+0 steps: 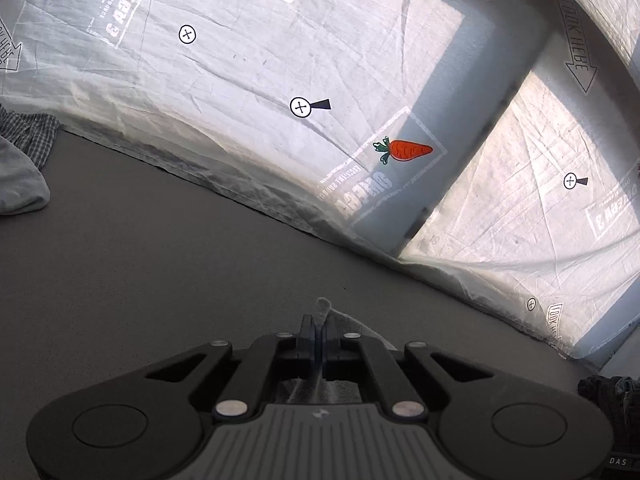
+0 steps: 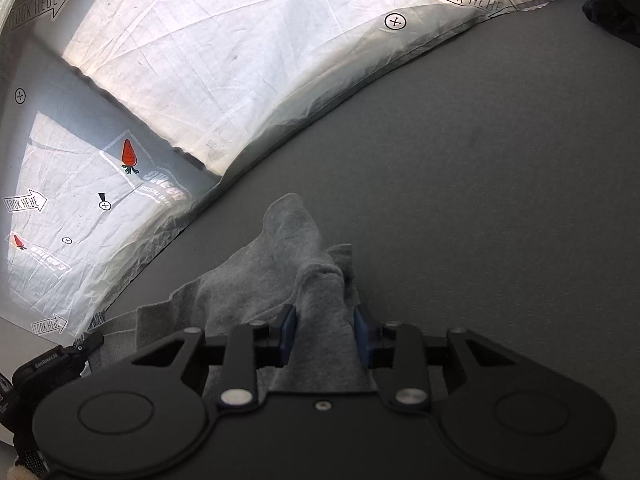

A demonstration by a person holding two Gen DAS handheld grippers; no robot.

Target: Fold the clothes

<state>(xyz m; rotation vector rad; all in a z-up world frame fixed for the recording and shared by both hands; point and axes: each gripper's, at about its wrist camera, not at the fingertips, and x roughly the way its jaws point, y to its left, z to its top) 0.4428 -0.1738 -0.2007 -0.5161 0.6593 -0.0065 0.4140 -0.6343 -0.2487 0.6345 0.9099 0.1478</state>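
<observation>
On the grey bench (image 2: 480, 160), a grey garment (image 2: 288, 248) lies bunched near the edge where a white printed sheet (image 2: 224, 60) hangs as a backdrop. Seen from the right wrist, the right gripper (image 2: 325, 334) has its blue-padded fingers (image 2: 289, 328) apart with a thick fold of the grey cloth gathered between them, the pads pressing its sides, and more of the fabric spreads away to the left and ahead in a rumpled peak. That view also catches a black strap and part of a gloved hand (image 2: 44, 376) at the lower left, and a dark heap of clothing (image 2: 612, 4) at the top right corner. From the left wrist the picture is different: the left gripper (image 1: 319, 330) has its fingers pressed together, pinching a thin edge of the same grey garment (image 1: 324, 308), of which only a small tuft and a strip show above and beside the fingertips. Only this view shows a checked shirt (image 1: 32, 132) and a pale cloth (image 1: 20, 184) lying at the far left of the bench, and a dark garment (image 1: 608, 392) at the right edge. Both views show the orange carrot (image 1: 406, 150) printed on the sheet, along with arrows and crossed circles.
</observation>
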